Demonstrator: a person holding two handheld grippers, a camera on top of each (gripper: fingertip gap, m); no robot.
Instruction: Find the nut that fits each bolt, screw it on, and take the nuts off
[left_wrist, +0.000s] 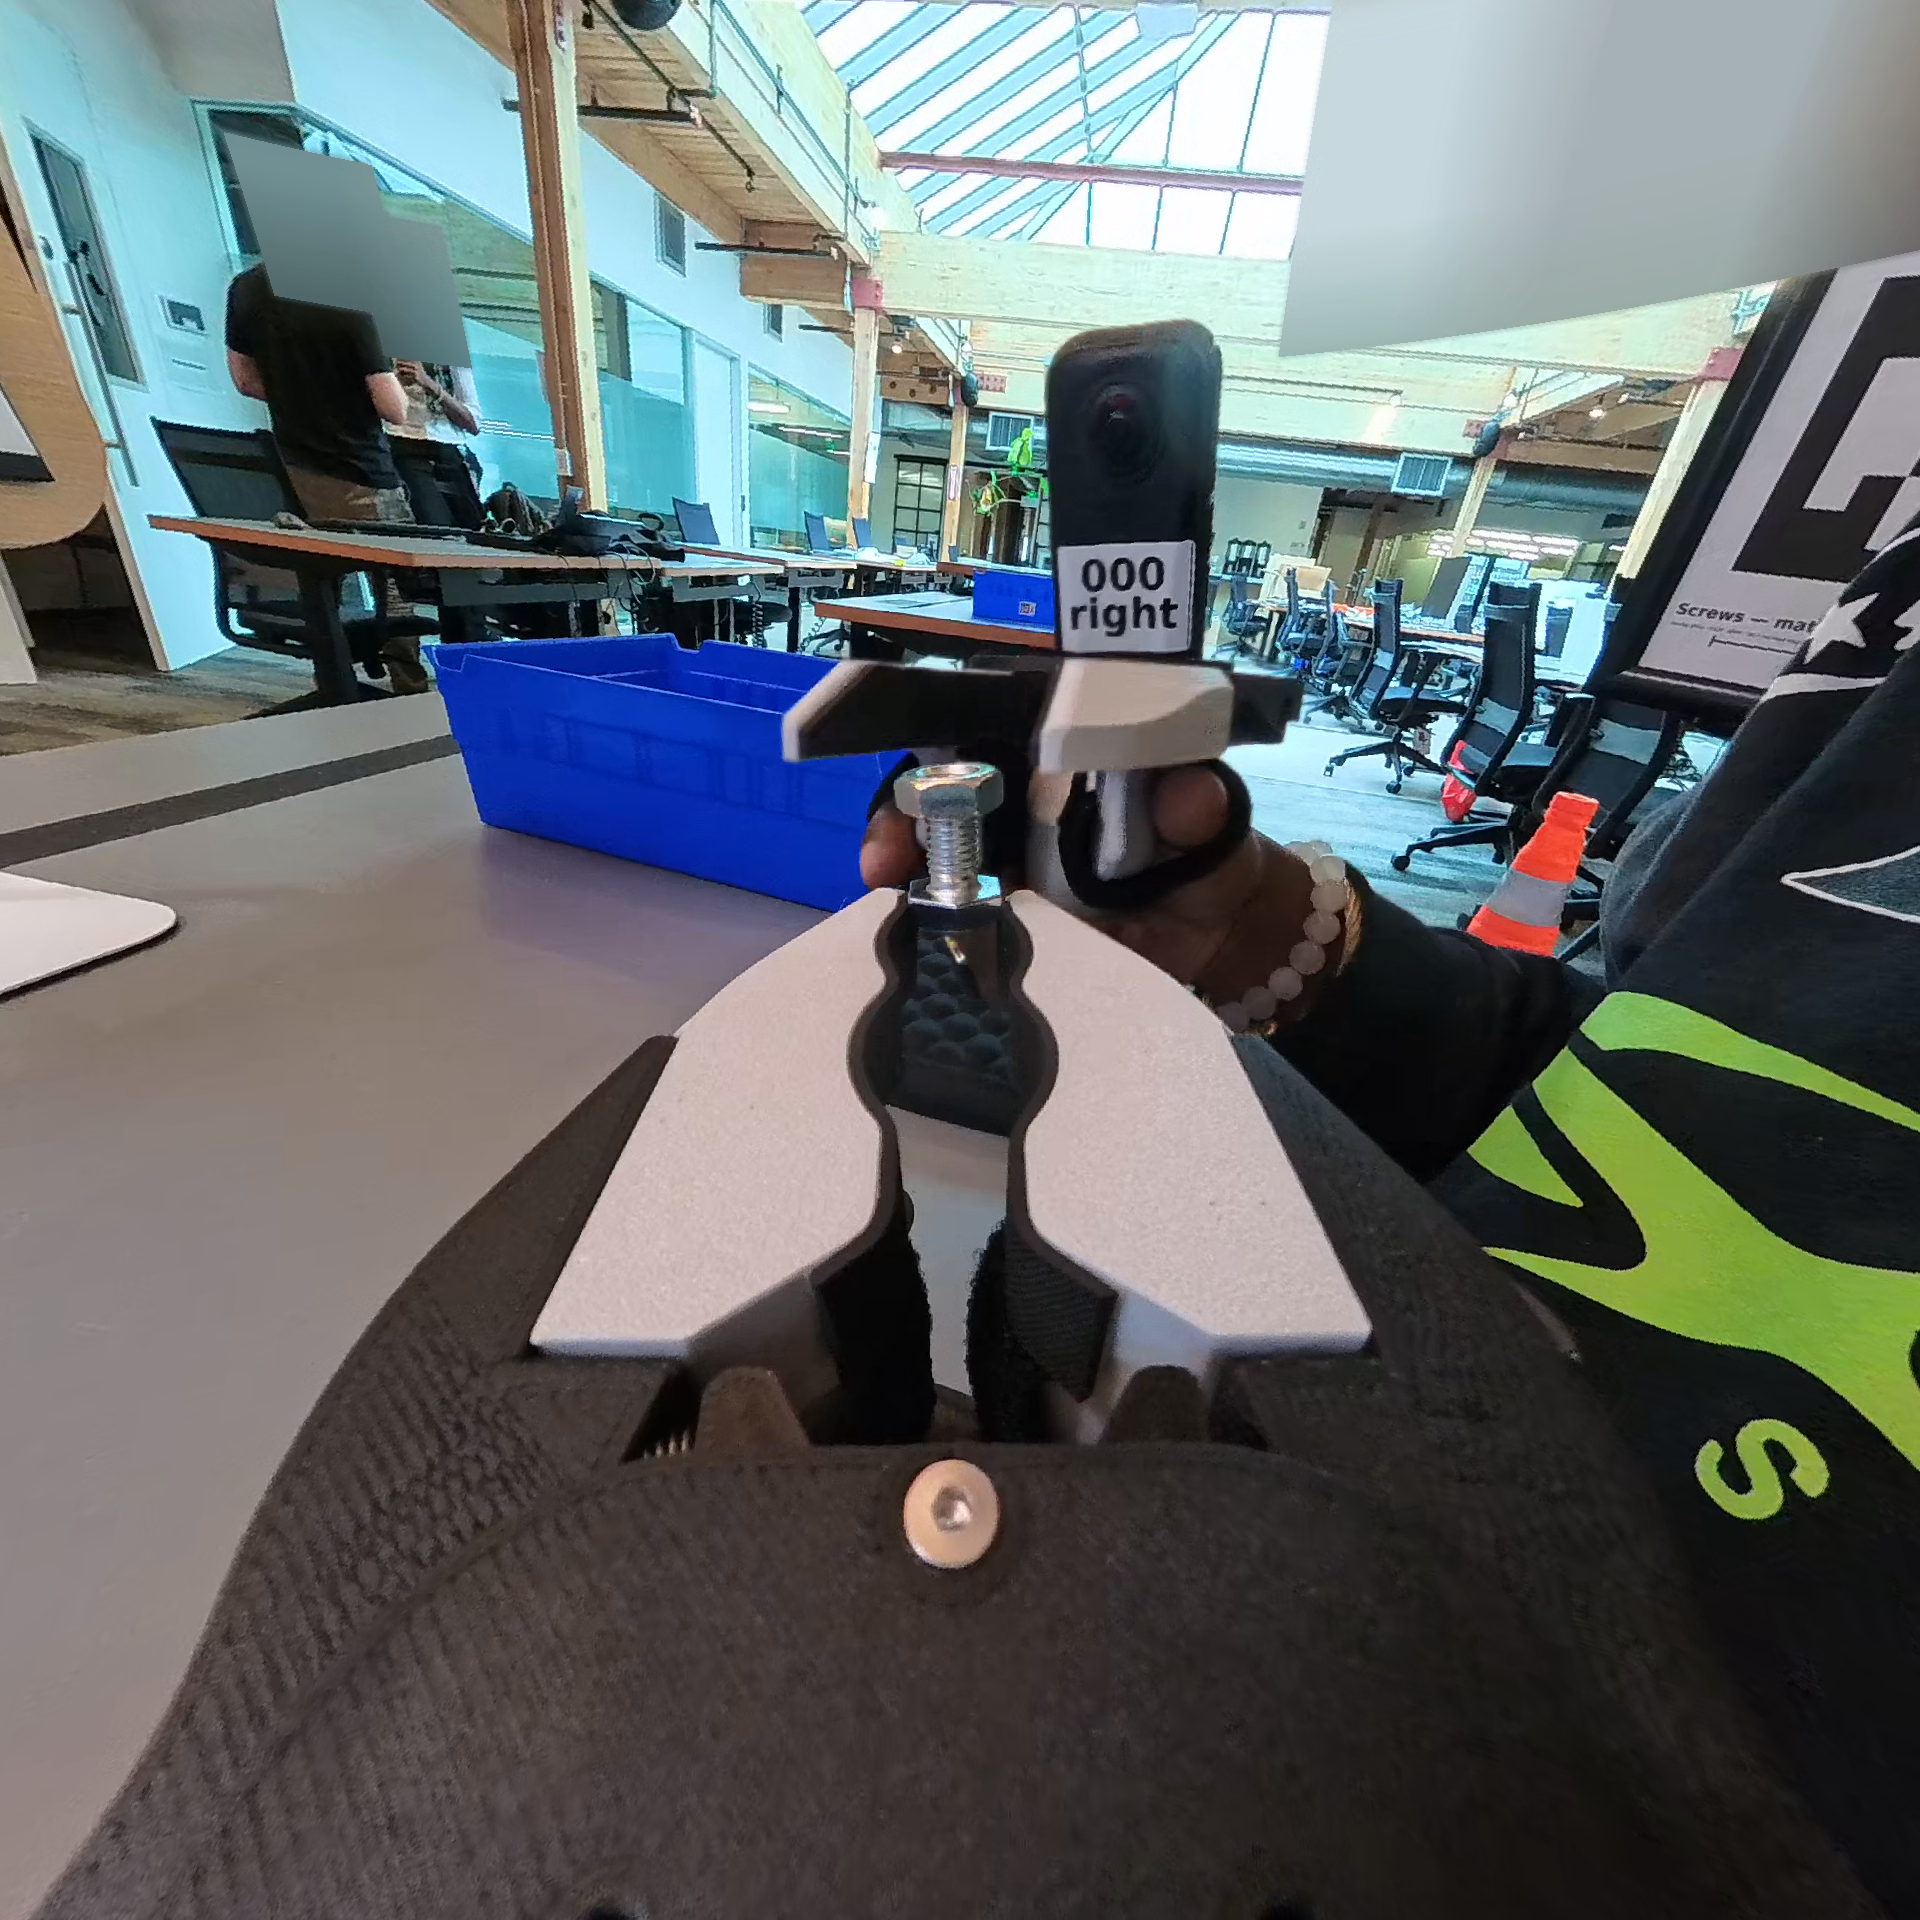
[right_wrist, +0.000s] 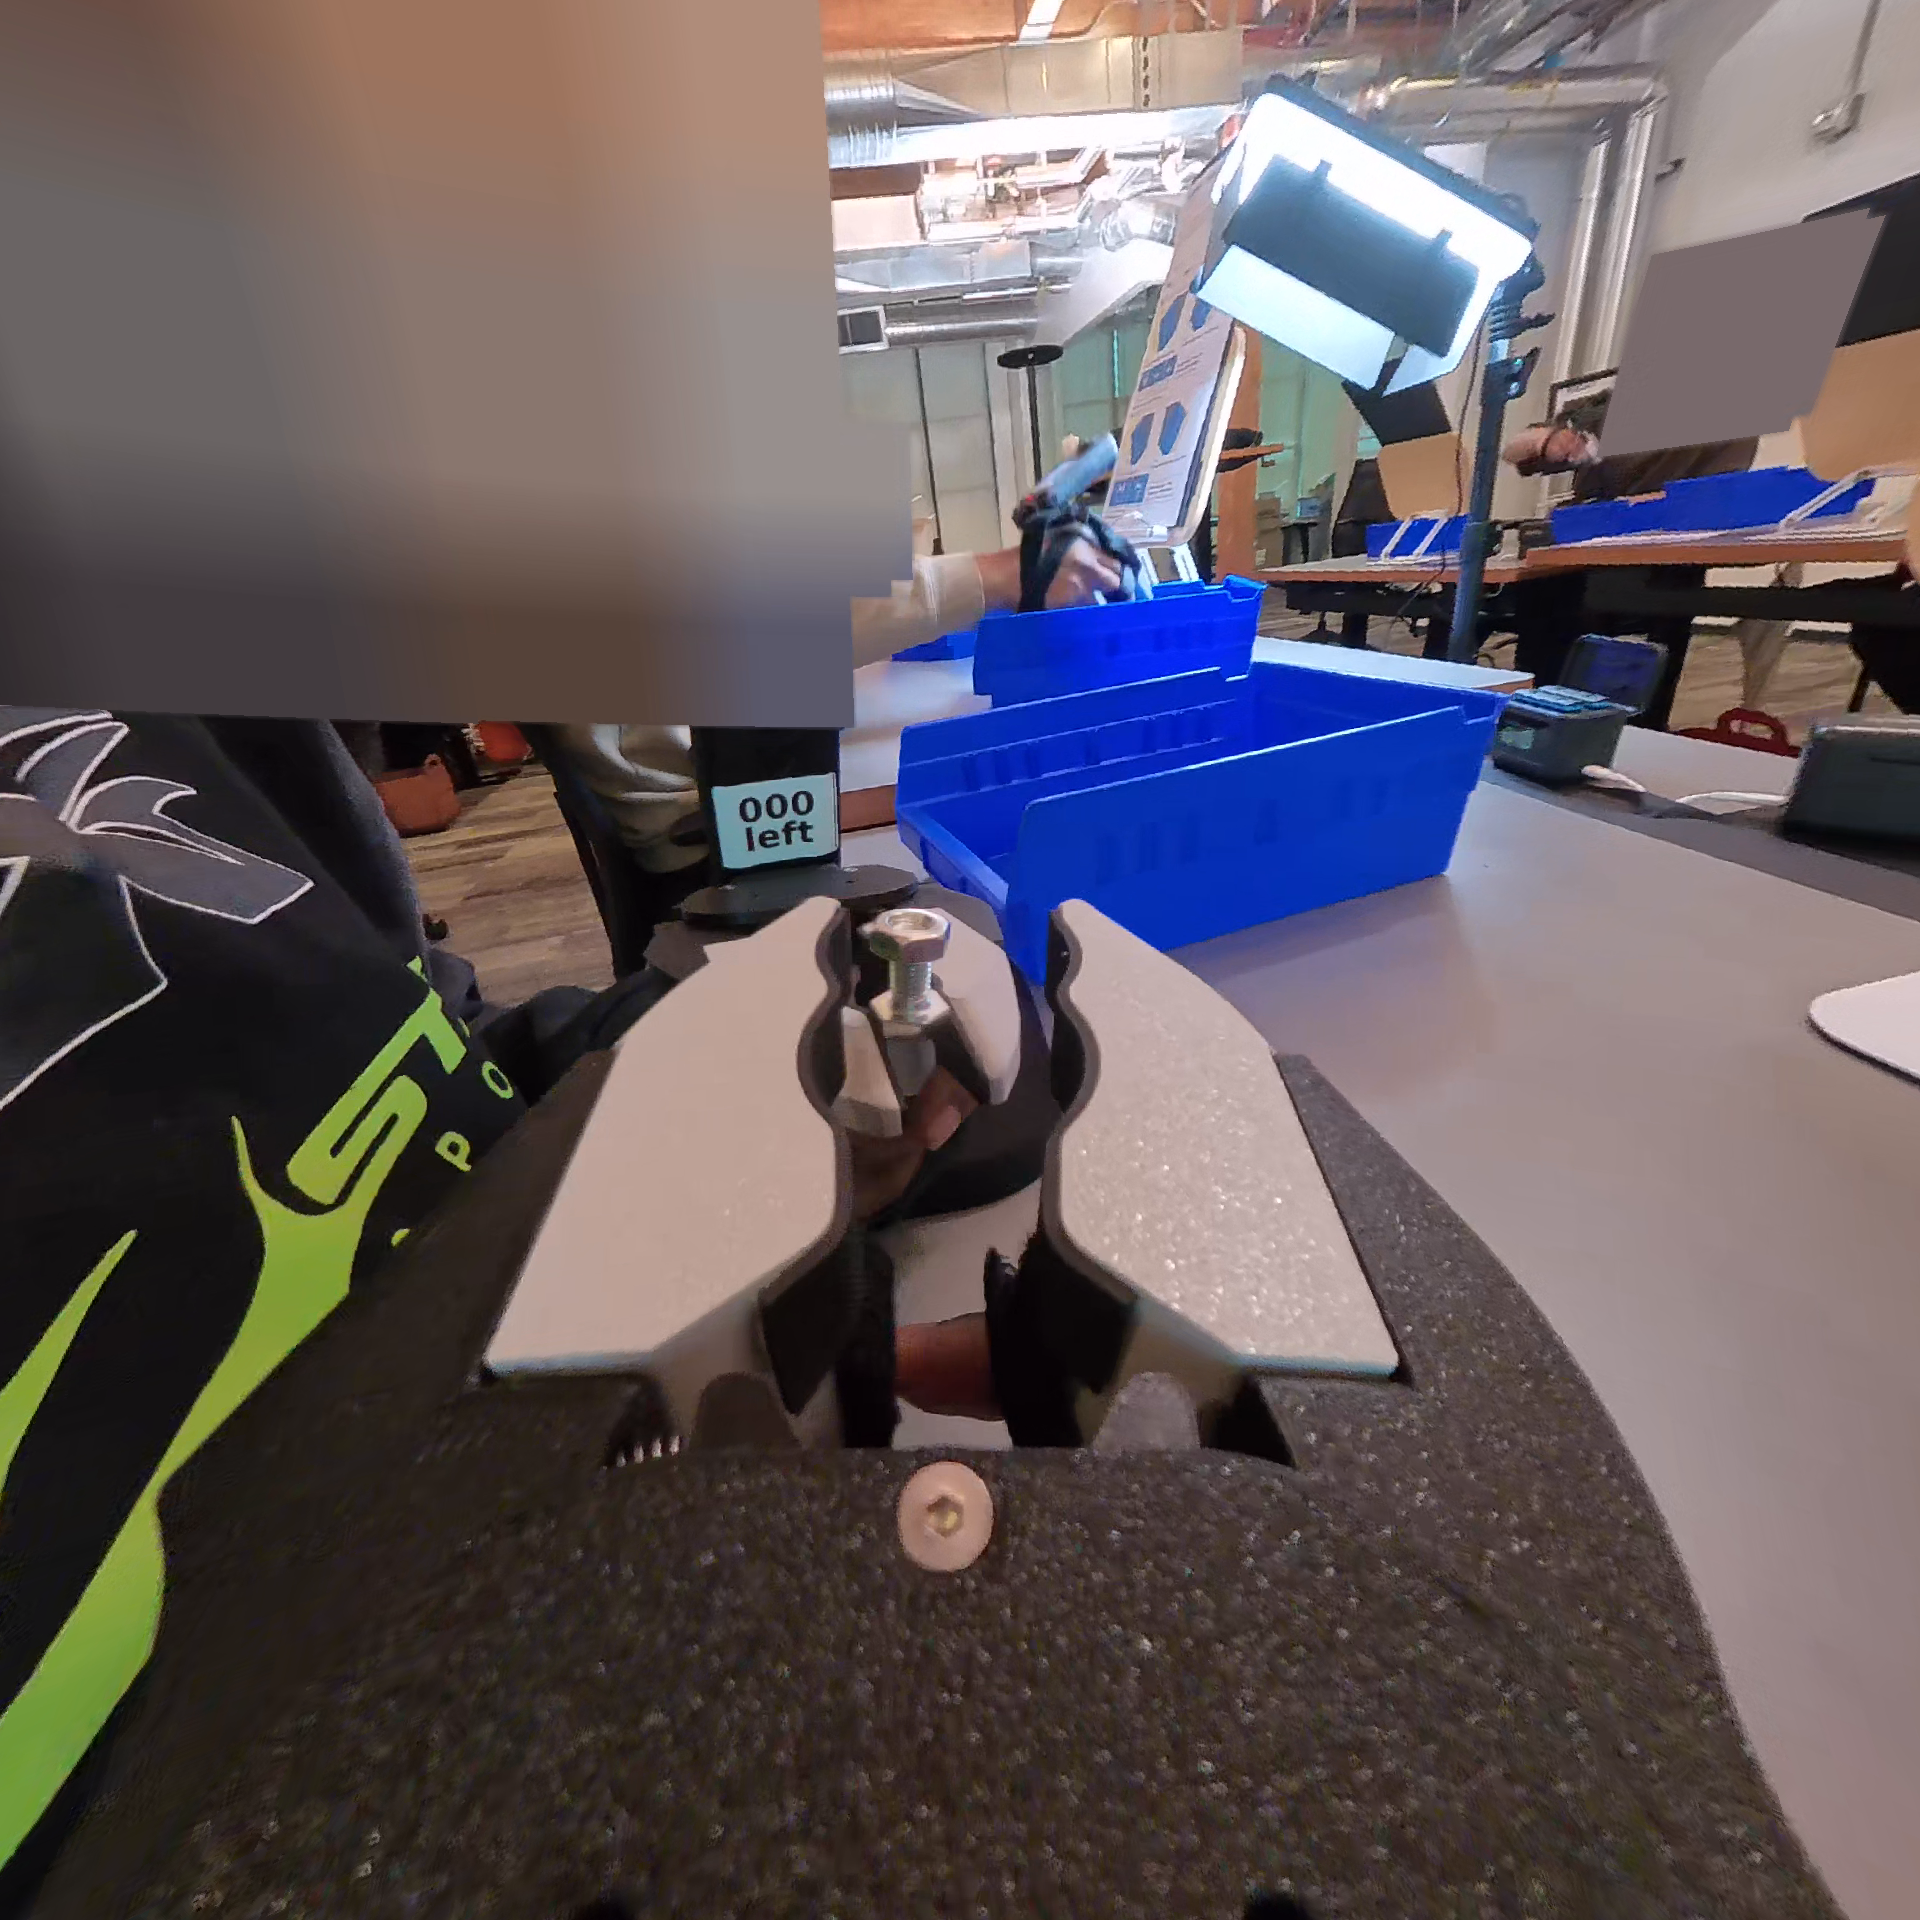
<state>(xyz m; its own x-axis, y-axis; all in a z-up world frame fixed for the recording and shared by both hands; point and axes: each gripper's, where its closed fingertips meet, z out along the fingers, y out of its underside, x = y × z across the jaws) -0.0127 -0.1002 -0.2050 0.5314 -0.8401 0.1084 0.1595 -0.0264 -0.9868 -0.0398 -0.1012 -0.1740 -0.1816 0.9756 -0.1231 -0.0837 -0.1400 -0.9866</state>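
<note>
In the left wrist view, the left gripper (left_wrist: 954, 914) pinches a nut (left_wrist: 954, 891) at its jaw tips, with the bolt (left_wrist: 951, 821) standing head-up above the worktop (left_wrist: 312, 987) beside a blue bin (left_wrist: 644, 748).

In the right wrist view, the right gripper (right_wrist: 945, 961) has its jaws spread, flanking the bolt's head without touching. It should probably close squarely on the head, then turn along the bolt's axis while the left holds firm.

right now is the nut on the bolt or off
On. The nut sits on the upright bolt low on its threads, well below the head, pinched in the left fingers.
</note>
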